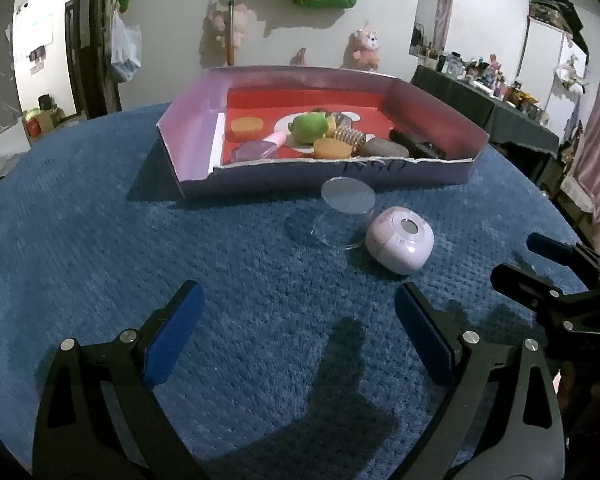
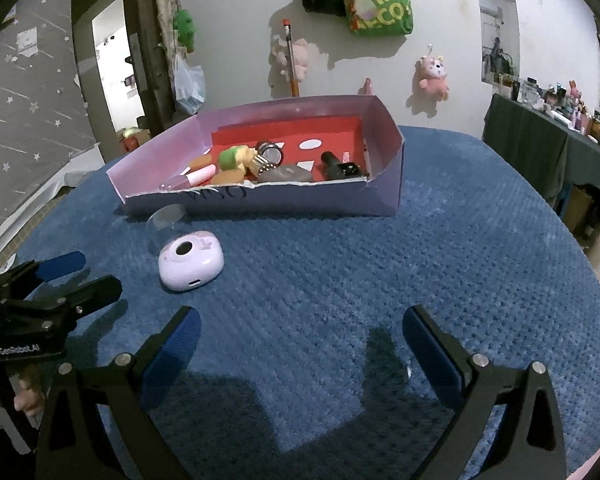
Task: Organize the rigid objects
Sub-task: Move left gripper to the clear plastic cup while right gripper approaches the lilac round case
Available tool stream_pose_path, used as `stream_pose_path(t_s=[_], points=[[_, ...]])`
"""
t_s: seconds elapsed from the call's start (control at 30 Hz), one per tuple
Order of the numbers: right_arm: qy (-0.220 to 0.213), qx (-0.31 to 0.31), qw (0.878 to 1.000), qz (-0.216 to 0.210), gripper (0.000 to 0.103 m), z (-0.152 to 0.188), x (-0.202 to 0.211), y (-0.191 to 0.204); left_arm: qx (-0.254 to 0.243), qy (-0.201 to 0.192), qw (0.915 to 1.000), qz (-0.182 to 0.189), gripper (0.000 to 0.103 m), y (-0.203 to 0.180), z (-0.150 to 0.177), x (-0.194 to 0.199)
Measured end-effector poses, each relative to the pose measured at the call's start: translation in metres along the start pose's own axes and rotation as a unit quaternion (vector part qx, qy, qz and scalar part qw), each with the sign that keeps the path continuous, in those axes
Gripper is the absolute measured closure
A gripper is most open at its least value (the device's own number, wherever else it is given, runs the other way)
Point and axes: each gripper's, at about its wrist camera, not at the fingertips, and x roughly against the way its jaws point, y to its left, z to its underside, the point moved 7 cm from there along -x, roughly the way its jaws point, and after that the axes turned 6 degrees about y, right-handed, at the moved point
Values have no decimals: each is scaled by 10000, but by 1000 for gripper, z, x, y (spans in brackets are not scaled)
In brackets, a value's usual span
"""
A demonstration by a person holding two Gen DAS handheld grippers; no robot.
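Note:
A lilac cardboard tray with a red floor stands on the blue carpet and holds several small things: a green ball, orange discs, a grey stone, a pink tube and a black piece. In front of it lie a clear plastic cup on its side and a lilac rounded gadget. My left gripper is open and empty, short of the gadget. My right gripper is open and empty, to the right of the gadget.
The blue carpet covers the table. The right gripper shows at the right edge of the left wrist view; the left gripper shows at the left edge of the right wrist view. A cluttered dark table stands at the back right.

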Motion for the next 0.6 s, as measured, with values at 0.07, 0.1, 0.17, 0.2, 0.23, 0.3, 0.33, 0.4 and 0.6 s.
stream_pose_path(t_s=[0.07,0.1,0.17,0.2,0.23,0.3,0.33,0.4,0.6], points=[[18,1,10000,-5,0,1,-1,1,12,31,10000,-1,6,0,0,-1],[27,0,10000,-11,0,1,-2,1,14,38,10000,2,6,0,1,-1],[44,3,10000,-20,0,2,-2,1,17,53,10000,9,6,0,1,-1],[53,5,10000,-19,0,2,-3,2,18,61,10000,13,6,0,1,-1],[59,10,10000,-21,0,2,-3,2,20,68,10000,13,6,1,1,-1],[71,20,10000,-19,0,3,-3,3,13,104,9999,-8,6,1,1,-2],[73,26,10000,-16,0,3,-4,3,10,124,9999,-16,6,1,1,-3],[82,33,10000,-18,0,3,-4,3,8,178,9998,-13,6,1,1,-5],[128,35,9999,-17,0,1,-5,3,105,295,9995,-2,6,6,1,-8]])
